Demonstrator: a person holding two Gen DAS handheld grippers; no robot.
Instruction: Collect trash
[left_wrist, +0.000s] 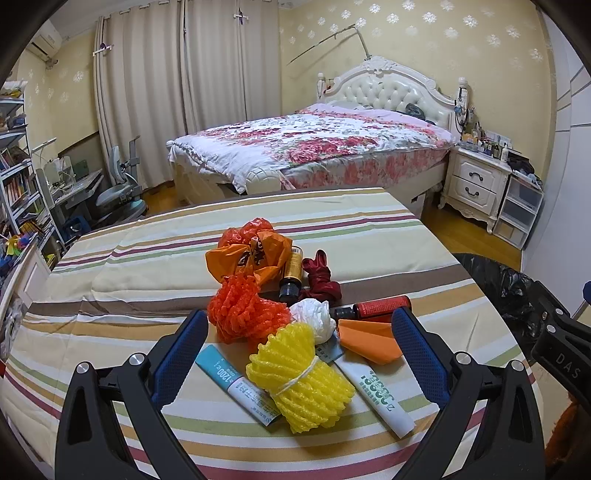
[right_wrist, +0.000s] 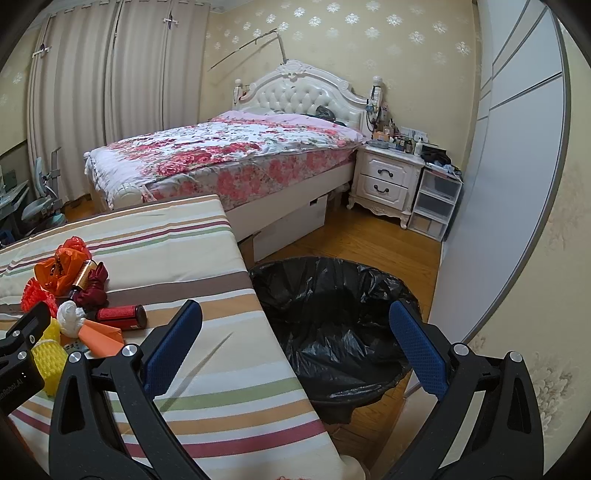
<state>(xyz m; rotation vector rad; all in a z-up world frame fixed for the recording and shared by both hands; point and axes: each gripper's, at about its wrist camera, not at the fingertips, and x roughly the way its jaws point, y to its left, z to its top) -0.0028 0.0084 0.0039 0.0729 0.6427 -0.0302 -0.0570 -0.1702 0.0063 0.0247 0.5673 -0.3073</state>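
Observation:
A pile of trash lies on the striped table (left_wrist: 110, 280): a yellow foam net (left_wrist: 299, 376), an orange foam net (left_wrist: 243, 310), an orange plastic bag (left_wrist: 251, 254), a white crumpled wad (left_wrist: 314, 314), an orange paper piece (left_wrist: 369, 339), a dark red bag (left_wrist: 321, 280), a brown bottle (left_wrist: 291, 277), a red bottle (left_wrist: 380, 306) and two white tubes (left_wrist: 380, 395). My left gripper (left_wrist: 299, 343) is open, its fingers either side of the yellow net. My right gripper (right_wrist: 295, 339) is open and empty above the table's edge and the black-lined bin (right_wrist: 332, 317).
A bed (left_wrist: 314, 147) stands behind the table, with a white nightstand (right_wrist: 384, 184) and plastic drawers (right_wrist: 436, 206) to its right. A desk, chair (left_wrist: 122, 192) and bookshelves are at the left. A white wardrobe (right_wrist: 517, 166) is at the right beside the bin.

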